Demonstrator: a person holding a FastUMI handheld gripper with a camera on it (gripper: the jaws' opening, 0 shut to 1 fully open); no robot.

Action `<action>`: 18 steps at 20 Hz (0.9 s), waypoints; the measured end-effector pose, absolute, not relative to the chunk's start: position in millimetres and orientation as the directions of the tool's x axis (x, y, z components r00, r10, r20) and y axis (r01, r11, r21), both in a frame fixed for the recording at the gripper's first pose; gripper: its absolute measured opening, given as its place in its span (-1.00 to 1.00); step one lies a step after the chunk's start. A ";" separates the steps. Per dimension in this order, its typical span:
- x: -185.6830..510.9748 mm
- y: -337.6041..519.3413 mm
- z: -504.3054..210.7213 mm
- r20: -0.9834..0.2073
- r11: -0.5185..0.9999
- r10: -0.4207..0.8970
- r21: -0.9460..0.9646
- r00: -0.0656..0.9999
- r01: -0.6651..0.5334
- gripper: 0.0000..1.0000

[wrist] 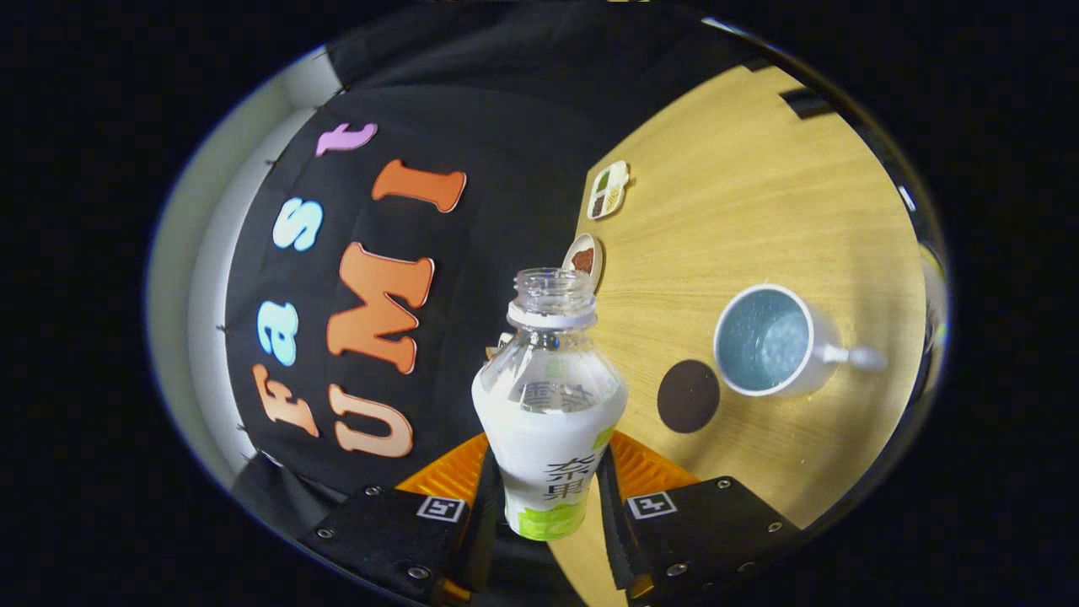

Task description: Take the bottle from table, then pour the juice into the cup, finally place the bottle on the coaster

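My gripper is shut on an uncapped clear bottle with a white and green label, both fingers pressing its lower body. The bottle stands up between the fingers, lifted above the wooden table, and the whole view is rolled sideways. Its open neck points away from me. A white mug with a pale blue inside sits on the table beyond and to the right of the fingers, handle pointing right. A dark round coaster lies flat between the bottle and the mug, just left of the mug.
A small round dish with brown contents sits behind the bottle's neck near the table edge. Farther along that edge lies a small divided tray with several fillings. The black cloth wall hangs left of the table.
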State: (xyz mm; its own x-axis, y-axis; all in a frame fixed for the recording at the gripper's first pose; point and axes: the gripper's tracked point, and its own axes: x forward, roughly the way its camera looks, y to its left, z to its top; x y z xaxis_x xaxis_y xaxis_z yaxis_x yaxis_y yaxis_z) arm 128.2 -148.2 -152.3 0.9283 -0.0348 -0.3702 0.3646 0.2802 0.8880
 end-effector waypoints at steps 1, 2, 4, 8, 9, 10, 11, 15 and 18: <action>124.9 -153.2 -151.2 -0.383 0.357 -0.057 0.854 0.922 0.378 0.11; 125.2 -158.2 -151.1 -0.393 0.433 -0.079 0.814 0.916 0.387 0.11; 127.6 -172.3 -150.5 -0.408 0.560 -0.135 0.720 0.903 0.409 0.11; 129.6 -185.9 -152.4 -0.435 0.706 -0.209 0.553 0.876 0.443 0.11; 129.2 -188.8 -148.9 -0.423 0.728 -0.229 0.523 0.877 0.443 0.11; 132.7 -190.4 -144.5 -0.404 0.752 -0.244 0.495 0.881 0.436 0.11; 138.0 -189.1 -140.3 -0.383 0.780 -0.256 0.461 0.888 0.424 0.11; 160.1 -182.6 -137.1 -0.340 0.889 -0.296 0.245 0.893 0.388 0.11; 180.3 -168.9 -138.8 -0.337 0.930 -0.293 0.117 0.895 0.349 0.11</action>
